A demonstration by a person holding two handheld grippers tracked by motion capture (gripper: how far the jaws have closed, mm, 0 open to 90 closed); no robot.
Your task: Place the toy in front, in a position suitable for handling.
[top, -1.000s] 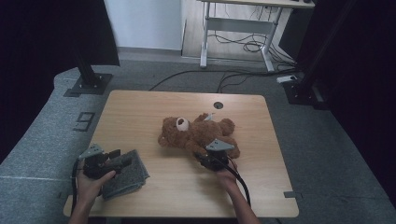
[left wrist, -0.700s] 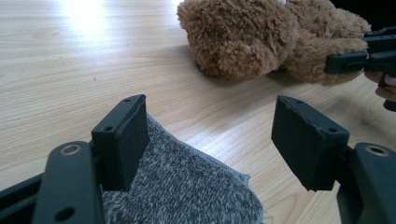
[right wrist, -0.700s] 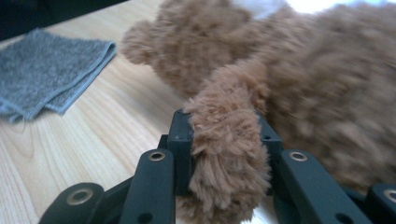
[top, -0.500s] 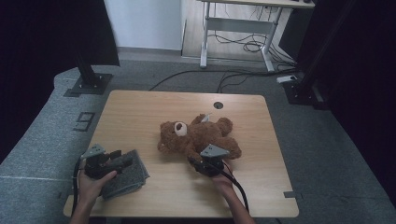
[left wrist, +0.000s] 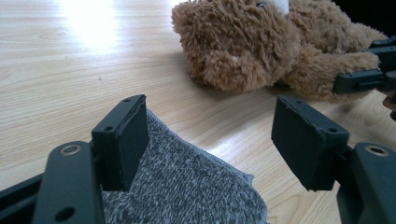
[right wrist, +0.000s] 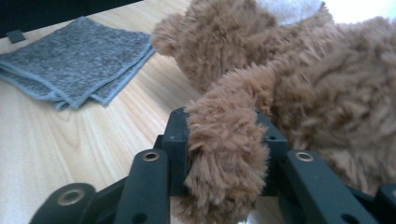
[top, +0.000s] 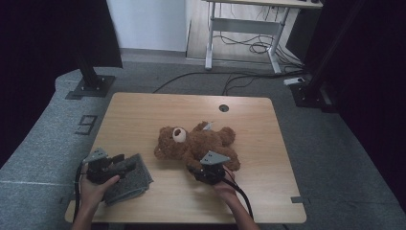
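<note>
The right gripper (right wrist: 224,158) has its fingers (right wrist: 175,140) pinching one limb of the teddy bear (right wrist: 299,84); the brown plush fills the gap between the two black pads. These fingers have just been opening slightly, with the limb still between them and still touched on both sides. In the high view the right gripper (top: 209,168) sits at the near edge of the teddy bear (top: 194,141), which lies on its back at the middle of the surface (top: 143,110), head to the left.

The left gripper (left wrist: 219,140) has its fingers (left wrist: 123,135) spread wide and holds nothing. One finger rests just beside the edge of the grey cloth (left wrist: 187,191); the other stands over bare wood. In the high view the left gripper (top: 107,165) hovers at the near-left part of the surface, over the grey cloth (top: 131,179).

Compared with the earlier frames, the teddy bear has been drawn nearer and rotated, and the right gripper has shifted with it. The left gripper and the cloth keep their places.

Surroundings: a round cable hole (top: 223,108) at the far edge of the surface, a white desk frame (top: 239,38) on the far floor with loose cables (top: 249,48), and dark stand bases at far left (top: 91,86) and far right (top: 311,91). Nothing lies between the bear and the cloth.
</note>
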